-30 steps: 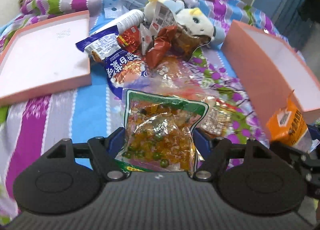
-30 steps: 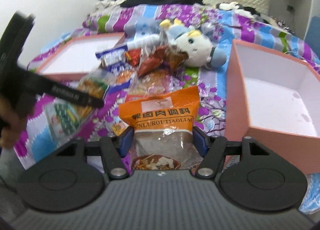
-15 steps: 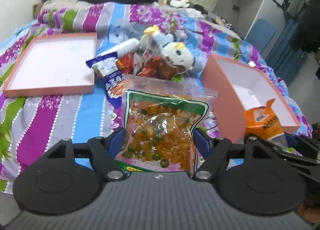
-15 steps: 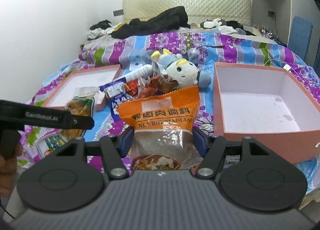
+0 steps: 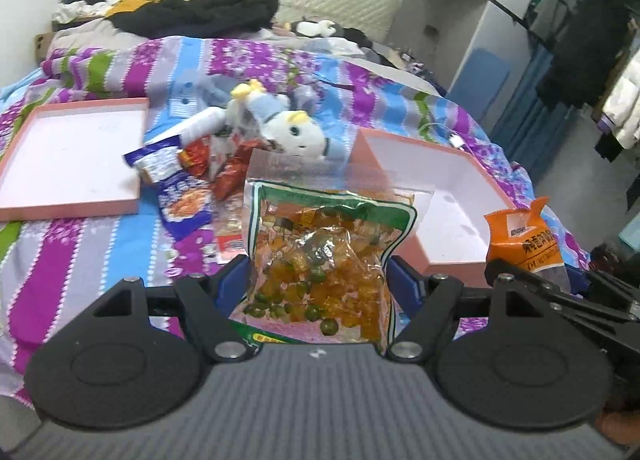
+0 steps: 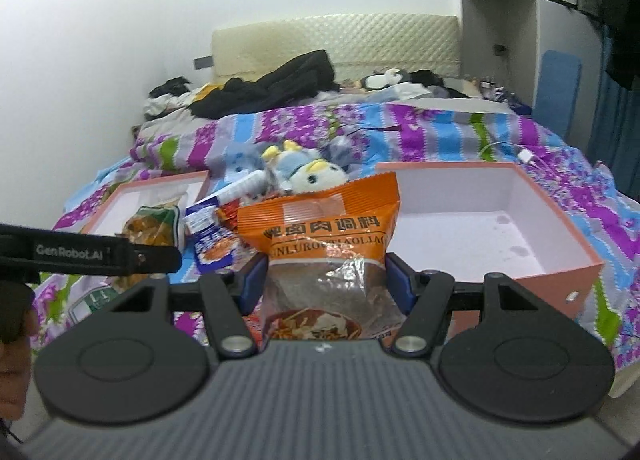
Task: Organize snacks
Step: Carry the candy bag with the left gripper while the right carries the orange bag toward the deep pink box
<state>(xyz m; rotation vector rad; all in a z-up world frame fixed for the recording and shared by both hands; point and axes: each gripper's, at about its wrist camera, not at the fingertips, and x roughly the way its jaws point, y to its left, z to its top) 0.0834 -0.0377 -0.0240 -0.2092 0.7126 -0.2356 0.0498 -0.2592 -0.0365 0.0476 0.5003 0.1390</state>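
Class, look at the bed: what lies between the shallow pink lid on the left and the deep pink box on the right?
In the left wrist view, a heap of snack packets and a plush toy lie on the bedspread between the shallow pink lid and the deep pink box.

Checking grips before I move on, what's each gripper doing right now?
Left gripper: closed on the green-edged snack bag.
Right gripper: closed on the orange seasoning packet.

black tool [image 5: 318, 284] w/ blue pads [image 5: 236, 280], silver screws.
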